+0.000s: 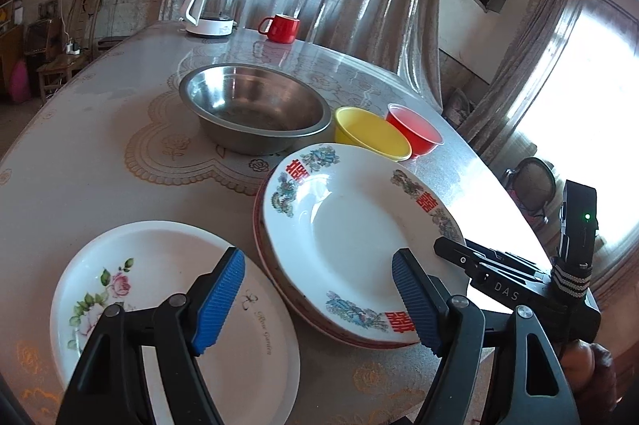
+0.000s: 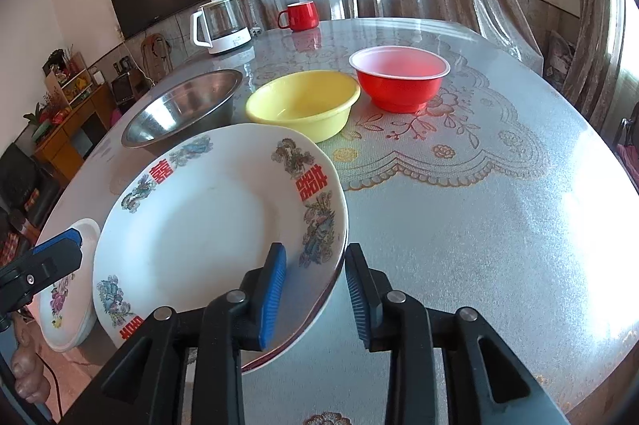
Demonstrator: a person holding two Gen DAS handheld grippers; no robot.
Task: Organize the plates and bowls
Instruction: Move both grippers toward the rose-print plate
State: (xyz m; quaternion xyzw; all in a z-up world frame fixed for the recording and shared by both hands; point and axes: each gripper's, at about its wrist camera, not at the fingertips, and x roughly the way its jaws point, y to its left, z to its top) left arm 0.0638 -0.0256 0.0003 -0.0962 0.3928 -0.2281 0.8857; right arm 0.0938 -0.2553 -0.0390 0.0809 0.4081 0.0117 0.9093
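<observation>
Plates and bowls around the steel bowl [image 1: 255,107]

Phoenix plate [image 1: 351,225] stacked in front of it; rose plate [image 1: 167,305] front-left; yellow bowl [image 1: 369,133], red bowl [image 1: 415,131] right.

My grippers [image 1: 319,301] are black with ribbed blue pads [image 1: 217,305], silver pivot screws, and white "DAS" lettering.

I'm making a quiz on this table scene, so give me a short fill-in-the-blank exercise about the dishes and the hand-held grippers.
1. The yellow bowl sits between the steel bowl and the ____ bowl.
2. The patterned plate lies on top of another ____.
3. The mug beside the kettle is ____.
4. The rim of the patterned plate is between the jaws of the ____ hand-held gripper.

Missing words: red; plate; red; right
</observation>
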